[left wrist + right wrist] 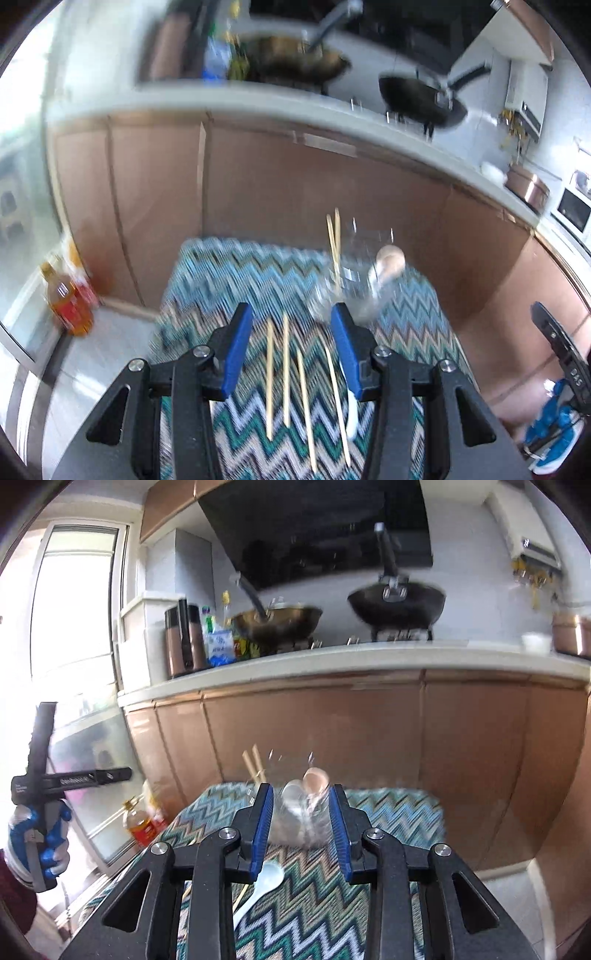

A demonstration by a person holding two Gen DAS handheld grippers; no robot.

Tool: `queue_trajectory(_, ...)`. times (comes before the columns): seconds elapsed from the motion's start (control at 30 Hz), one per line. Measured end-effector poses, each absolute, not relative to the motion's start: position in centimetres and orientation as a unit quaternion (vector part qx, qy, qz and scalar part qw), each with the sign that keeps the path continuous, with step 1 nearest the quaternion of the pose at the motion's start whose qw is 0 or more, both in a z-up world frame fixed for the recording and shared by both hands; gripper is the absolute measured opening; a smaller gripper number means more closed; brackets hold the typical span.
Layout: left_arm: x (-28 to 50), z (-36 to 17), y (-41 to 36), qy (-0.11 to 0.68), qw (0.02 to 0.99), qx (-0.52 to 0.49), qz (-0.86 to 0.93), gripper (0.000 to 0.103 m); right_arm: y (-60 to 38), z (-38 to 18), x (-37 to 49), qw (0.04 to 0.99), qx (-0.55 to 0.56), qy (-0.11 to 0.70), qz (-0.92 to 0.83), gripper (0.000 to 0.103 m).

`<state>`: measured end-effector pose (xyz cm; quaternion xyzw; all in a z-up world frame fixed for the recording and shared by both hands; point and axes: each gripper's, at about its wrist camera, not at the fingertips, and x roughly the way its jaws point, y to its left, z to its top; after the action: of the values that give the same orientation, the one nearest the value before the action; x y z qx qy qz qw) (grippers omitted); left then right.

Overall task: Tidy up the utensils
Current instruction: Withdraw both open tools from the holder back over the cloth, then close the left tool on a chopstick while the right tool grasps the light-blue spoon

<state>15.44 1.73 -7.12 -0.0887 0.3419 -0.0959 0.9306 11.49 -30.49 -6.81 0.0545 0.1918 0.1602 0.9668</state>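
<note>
Standing spread with nothing between them, the jaws of the left gripper (291, 326) hang over four loose chopsticks (286, 373) on the zigzag cloth (240, 273). Only this view shows those sticks clearly. The right gripper (301, 805) also has its jaws apart, framing a clear glass (306, 816) farther off that holds two chopsticks (255, 766) and spoons (316, 777). A white spoon (264, 880) lies on the cloth below them. Its view alone shows the gloved left hand (40, 834).
</note>
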Motion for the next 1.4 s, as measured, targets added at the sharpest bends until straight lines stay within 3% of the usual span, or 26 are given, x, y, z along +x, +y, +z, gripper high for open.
queue_trajectory(0.27, 21.0, -14.4, 0.1, 0.472, 0.864, -0.116, -0.131, 0.042, -28.8, -12.9, 15.7, 0.934, 0.069, 0.287, 0.201, 0.024)
queue_trajectory(0.6, 29.7, -20.6, -1.6, 0.564, 0.809, -0.108, -0.127, 0.035, -26.7, -19.5, 22.4, 0.876, 0.088, 0.396, 0.261, 0.023)
queue_trajectory(1.03, 35.3, -24.9, -2.1, 0.613, 0.777, -0.086, -0.114, 0.022, -23.8, -24.5, 28.4, 0.818, 0.079, 0.477, 0.31, 0.023)
queue_trajectory(1.4, 36.5, -26.4, -3.3, 0.626, 0.767, -0.072, -0.122, 0.016, -22.5, -26.7, 31.1, 0.792, 0.076, 0.509, 0.328, 0.023)
